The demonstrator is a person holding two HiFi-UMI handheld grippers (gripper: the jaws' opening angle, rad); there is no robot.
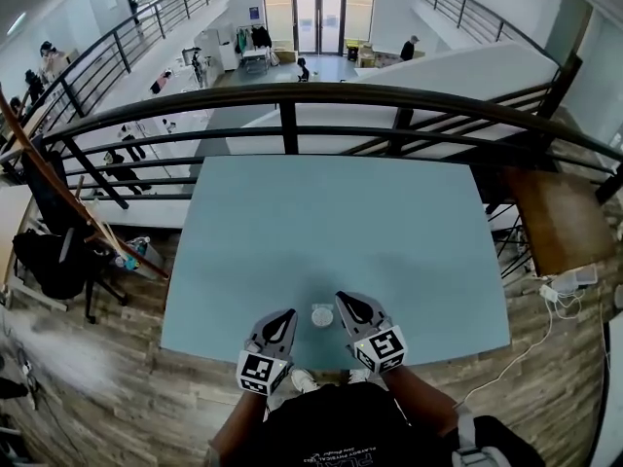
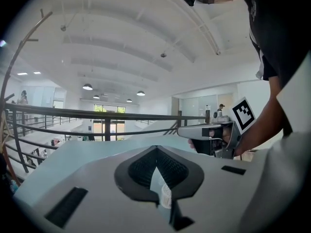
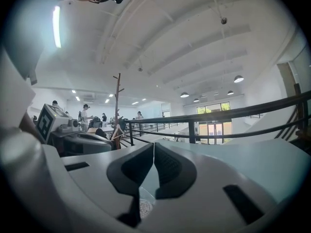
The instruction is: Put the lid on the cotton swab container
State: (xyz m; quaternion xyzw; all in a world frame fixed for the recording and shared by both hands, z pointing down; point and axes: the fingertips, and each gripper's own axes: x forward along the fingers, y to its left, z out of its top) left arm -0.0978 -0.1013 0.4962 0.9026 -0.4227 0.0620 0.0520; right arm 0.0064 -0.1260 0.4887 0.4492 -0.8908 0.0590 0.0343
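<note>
A small round clear cotton swab container stands near the front edge of the pale blue table, between my two grippers. My left gripper is just left of it, jaws shut with nothing held. My right gripper is just right of it, and its jaws look shut too. In the left gripper view a sliver of the container shows through the slit below the shut left gripper. In the right gripper view white swab tips show below the right gripper. I cannot make out a separate lid.
A dark metal railing runs along the table's far edge, with an open hall below. A power strip and white cable lie on the wooden floor at right. A dark bag and chair stand at left. The person's torso fills the bottom.
</note>
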